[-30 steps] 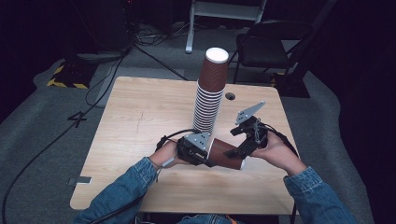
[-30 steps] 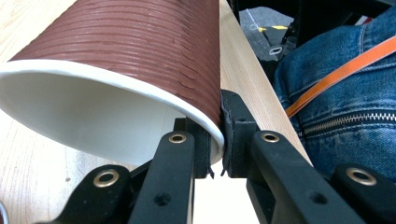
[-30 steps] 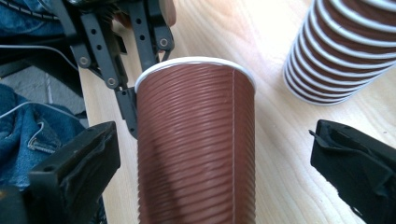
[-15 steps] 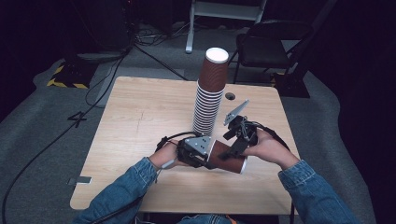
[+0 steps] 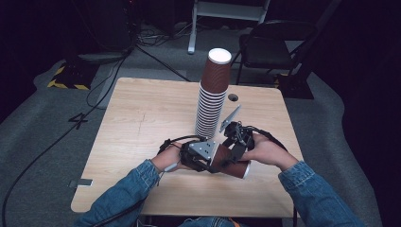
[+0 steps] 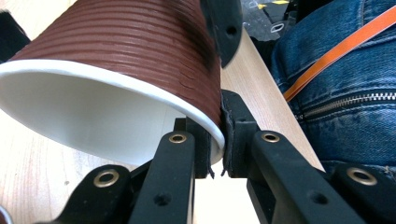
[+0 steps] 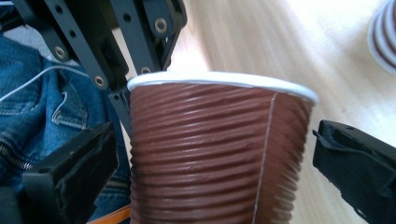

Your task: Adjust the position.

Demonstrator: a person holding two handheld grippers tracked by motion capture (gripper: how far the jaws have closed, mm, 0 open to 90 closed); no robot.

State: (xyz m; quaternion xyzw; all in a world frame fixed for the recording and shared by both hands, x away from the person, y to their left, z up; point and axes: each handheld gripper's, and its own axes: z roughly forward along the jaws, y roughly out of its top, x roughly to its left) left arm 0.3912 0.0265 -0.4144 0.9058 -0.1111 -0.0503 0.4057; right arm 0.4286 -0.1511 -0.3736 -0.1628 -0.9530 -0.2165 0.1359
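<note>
Left gripper [image 5: 208,160] pinches the white rim of the ribbed brown paper cup [image 5: 231,163], one pad inside, one outside. Right gripper [image 5: 235,152] straddles the cup body, jaws spread, not touching. At twelve o'clock stands the tall brown cup stack [image 5: 212,94] on the wooden table [image 5: 142,118].

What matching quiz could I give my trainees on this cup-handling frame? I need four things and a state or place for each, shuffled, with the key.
Things:
1. loose cup
2. cup stack
3. left gripper
4. right gripper

States or places:
A. jaws apart, one on each side of the ribbed wall
B. standing upright mid-table
C. pinching a white rim between its jaws
D. lying tilted between the two grippers, near the table's front edge

Pairs: 1-D, 2-B, 3-C, 4-A
</note>
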